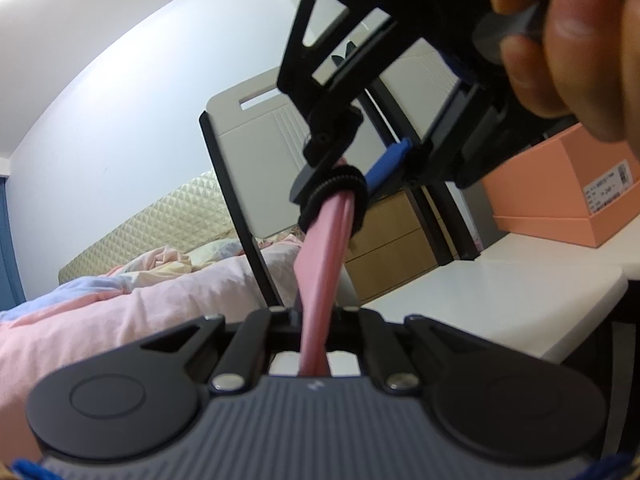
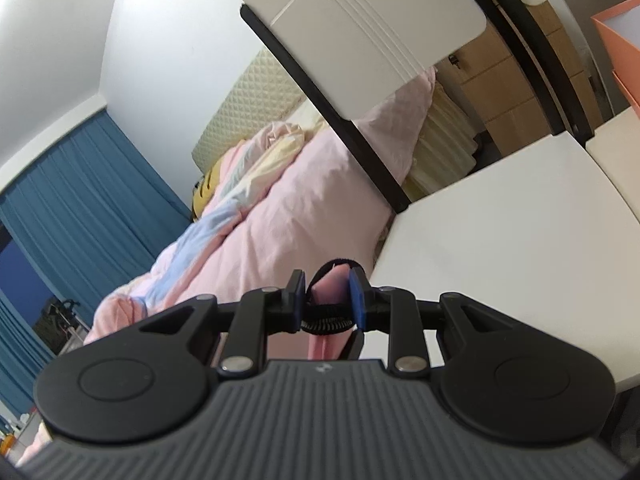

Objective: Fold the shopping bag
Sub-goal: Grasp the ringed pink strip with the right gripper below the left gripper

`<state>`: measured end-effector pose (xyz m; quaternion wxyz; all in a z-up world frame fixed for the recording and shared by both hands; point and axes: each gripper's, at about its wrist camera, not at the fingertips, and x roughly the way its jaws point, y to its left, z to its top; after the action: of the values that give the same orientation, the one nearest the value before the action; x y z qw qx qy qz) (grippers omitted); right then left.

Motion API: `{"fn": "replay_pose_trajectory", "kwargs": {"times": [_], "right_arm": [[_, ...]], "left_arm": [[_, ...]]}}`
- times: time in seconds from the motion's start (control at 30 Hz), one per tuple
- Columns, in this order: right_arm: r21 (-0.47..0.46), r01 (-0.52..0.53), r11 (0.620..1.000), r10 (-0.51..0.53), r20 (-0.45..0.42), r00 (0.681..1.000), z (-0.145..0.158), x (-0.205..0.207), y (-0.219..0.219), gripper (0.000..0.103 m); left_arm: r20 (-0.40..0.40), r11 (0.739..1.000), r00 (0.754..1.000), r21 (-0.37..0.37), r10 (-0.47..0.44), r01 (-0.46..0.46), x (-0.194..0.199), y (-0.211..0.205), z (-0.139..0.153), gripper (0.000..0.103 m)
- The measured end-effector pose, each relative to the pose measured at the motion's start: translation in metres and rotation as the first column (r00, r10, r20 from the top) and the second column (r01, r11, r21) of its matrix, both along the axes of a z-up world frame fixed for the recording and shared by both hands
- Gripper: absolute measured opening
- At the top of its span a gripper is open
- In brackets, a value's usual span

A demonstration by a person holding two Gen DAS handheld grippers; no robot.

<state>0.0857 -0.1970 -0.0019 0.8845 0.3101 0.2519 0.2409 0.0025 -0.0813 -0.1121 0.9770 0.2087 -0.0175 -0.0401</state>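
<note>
Up above the white counter (image 1: 500, 292), near its edge by the bed (image 1: 120, 312), the left tool (image 1: 314, 344) points level, clamped on one end of the rolled pink shopping bag (image 1: 320, 264). The right tool (image 2: 328, 300), tilted downward in a hand (image 1: 576, 40), pinches the banded other end. An orange box's (image 1: 560, 184) label is unreadable.

Shopping bag (image 1: 320, 268): pink matt cloth, smooth, bound by a ribbed black elastic band (image 1: 340, 184). Table (image 2: 520, 216): white, smooth, satin. Quilt (image 2: 280, 216): soft, creased pink fabric
</note>
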Motion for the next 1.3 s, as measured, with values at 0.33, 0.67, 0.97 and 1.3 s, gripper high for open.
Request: {"fn": "replay_pose_trajectory", "kwargs": {"times": [0.33, 0.67, 0.97, 1.3], "right_arm": [[0.019, -0.044, 0.999, 0.044, -0.015, 0.999, -0.002, -0.003, 0.002, 0.027], [-0.025, -0.012, 1.000, 0.011, -0.019, 1.000, -0.001, -0.004, 0.001, 0.026], [0.009, 0.080, 0.997, -0.081, 0.085, 0.993, 0.013, -0.013, -0.018, 0.020], [-0.002, 0.003, 1.000, -0.003, 0.016, 1.000, 0.000, -0.003, -0.001, 0.022]], "left_arm": [[-0.018, 1.000, 1.000, -0.012, 0.007, -0.007, 0.005, 0.004, 0.002, 0.006], [0.049, 0.998, 0.999, 0.061, -0.021, 0.018, -0.009, -0.010, -0.003, 0.024], [-0.011, 0.999, 1.000, 0.027, -0.027, 0.028, -0.003, -0.010, -0.005, 0.016], [-0.021, 1.000, 1.000, -0.022, 0.011, -0.012, 0.000, 0.002, 0.004, 0.009]]}}
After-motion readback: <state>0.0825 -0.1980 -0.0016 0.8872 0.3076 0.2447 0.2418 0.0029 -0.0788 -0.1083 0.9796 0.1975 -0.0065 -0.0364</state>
